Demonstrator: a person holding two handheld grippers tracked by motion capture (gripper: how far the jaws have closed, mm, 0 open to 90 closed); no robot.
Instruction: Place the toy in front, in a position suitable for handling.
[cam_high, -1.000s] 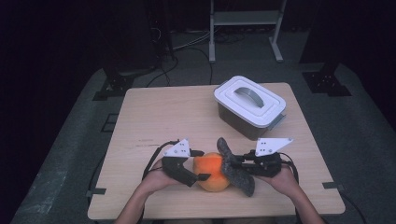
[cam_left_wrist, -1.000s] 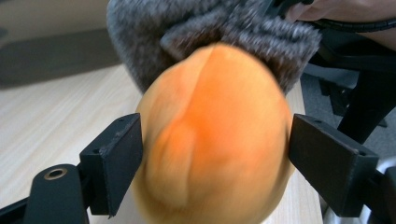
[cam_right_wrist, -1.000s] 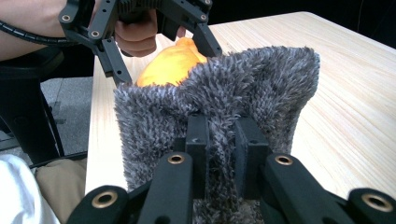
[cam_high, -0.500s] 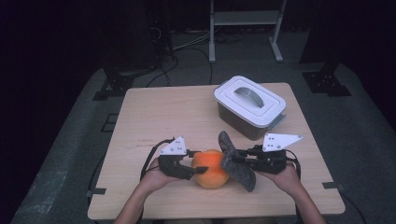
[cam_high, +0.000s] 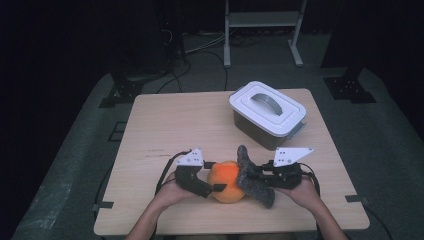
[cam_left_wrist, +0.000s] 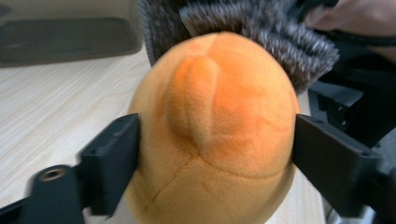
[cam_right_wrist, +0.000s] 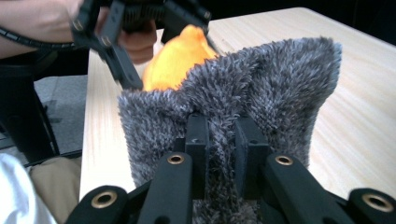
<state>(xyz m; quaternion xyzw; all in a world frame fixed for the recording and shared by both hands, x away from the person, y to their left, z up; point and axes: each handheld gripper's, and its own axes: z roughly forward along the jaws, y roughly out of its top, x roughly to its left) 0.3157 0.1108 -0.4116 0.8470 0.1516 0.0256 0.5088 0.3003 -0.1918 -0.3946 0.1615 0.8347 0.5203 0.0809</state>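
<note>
Between the black jaws of the left gripper sits an orange plush ball, clamped on both flanks in the left gripper view, one jaw pressed into each side of it. Just past the ball on the far side from that gripper, a grey fuzzy cloth touches its rounded top.

Close to the near table edge in the high view, the left gripper and the right gripper face each other, with the ball between them and the grey cloth draped against the ball's right side. The right gripper pinches a fold of the cloth between its nearly closed jaws in the right gripper view; the ball peeks over the cloth's upper edge, with the other gripper and a hand beyond it.

To the outside of each gripper the wooden table lies bare out to its side edges. Ahead of the left gripper the tabletop runs open to the far edge. Ahead of the right gripper, well apart, a lidded white storage box with a grey handle stands near the far right corner, its long side angled to the table's edge.
</note>
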